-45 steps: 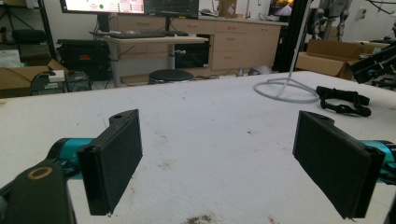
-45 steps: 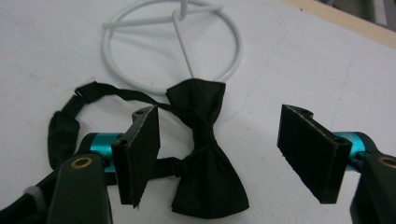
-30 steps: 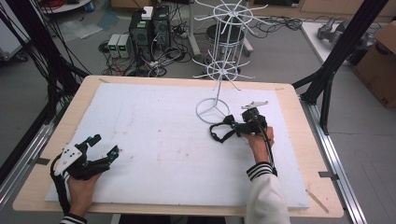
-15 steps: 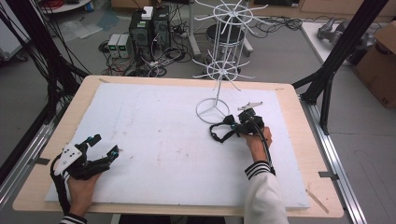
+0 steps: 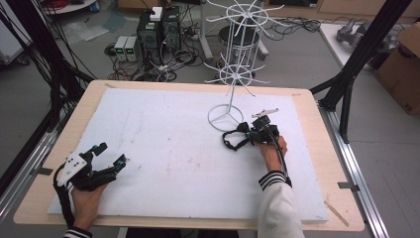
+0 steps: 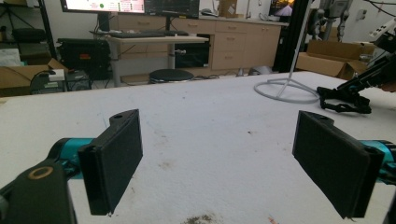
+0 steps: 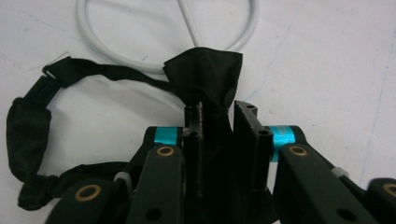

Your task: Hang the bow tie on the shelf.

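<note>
Your right gripper [image 7: 217, 126] has its two jaws squeezed shut on the black strap [image 7: 205, 79]. A bunched fold of the cloth sticks out past the jaw tips, and more of it fills the space between the jaws. From that fold the strap runs off to one side of the jaws, goes through a small buckle [image 7: 51, 77], and curls back round in a loop that lies on the white mat [image 7: 327, 60].

Just past the jaw tips is the round wire foot of the white rack [image 7: 168, 18]. The fold lies partly over the near edge of that ring. In the high view the strap [image 5: 233, 140] lies right by the foot, and the rack's arms [image 5: 233, 74] stick out well above your right gripper [image 5: 252, 134].

I think you are at the picking-up step: you have the strap, but most of it is on the mat. The likely next move is to lift it and hang the loop on one of the rack's arms. Lift straight up first so the loop does not catch on the ring.

Your left gripper [image 6: 219, 154] rests low on the mat, well away from the strap. Its jaws stand wide apart with nothing between them.
</note>
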Demonstrator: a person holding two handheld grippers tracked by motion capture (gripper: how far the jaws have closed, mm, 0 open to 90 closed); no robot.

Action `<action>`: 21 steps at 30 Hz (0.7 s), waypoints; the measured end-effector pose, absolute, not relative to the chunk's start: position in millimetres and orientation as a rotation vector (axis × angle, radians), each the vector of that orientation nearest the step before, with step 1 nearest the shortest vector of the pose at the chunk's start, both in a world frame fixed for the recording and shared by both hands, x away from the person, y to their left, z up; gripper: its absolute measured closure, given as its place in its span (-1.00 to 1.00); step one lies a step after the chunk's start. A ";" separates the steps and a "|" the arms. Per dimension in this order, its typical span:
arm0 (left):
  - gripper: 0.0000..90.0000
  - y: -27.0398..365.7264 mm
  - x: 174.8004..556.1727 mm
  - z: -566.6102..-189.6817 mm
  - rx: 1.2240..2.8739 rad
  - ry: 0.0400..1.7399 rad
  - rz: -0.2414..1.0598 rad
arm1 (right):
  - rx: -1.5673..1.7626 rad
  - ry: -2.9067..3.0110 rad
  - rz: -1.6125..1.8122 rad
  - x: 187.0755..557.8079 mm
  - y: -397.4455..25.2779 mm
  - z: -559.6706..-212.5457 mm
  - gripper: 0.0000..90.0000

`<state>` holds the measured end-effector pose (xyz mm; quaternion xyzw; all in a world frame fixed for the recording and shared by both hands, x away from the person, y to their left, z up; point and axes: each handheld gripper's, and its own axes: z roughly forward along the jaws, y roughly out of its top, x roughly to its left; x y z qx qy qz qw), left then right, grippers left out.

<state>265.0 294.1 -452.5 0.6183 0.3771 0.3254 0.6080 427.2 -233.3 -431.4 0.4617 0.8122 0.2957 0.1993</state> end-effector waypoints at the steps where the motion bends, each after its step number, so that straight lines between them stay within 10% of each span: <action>1: -0.64 294.1 265.0 -452.5 1.429 0.871 0.752 | 1.291 2.271 0.827 427.2 -233.3 -431.4 0.65; 21: -0.64 293.9 264.9 -452.6 1.430 0.865 0.754 | 1.287 2.233 0.873 422.4 -234.0 -425.3 0.71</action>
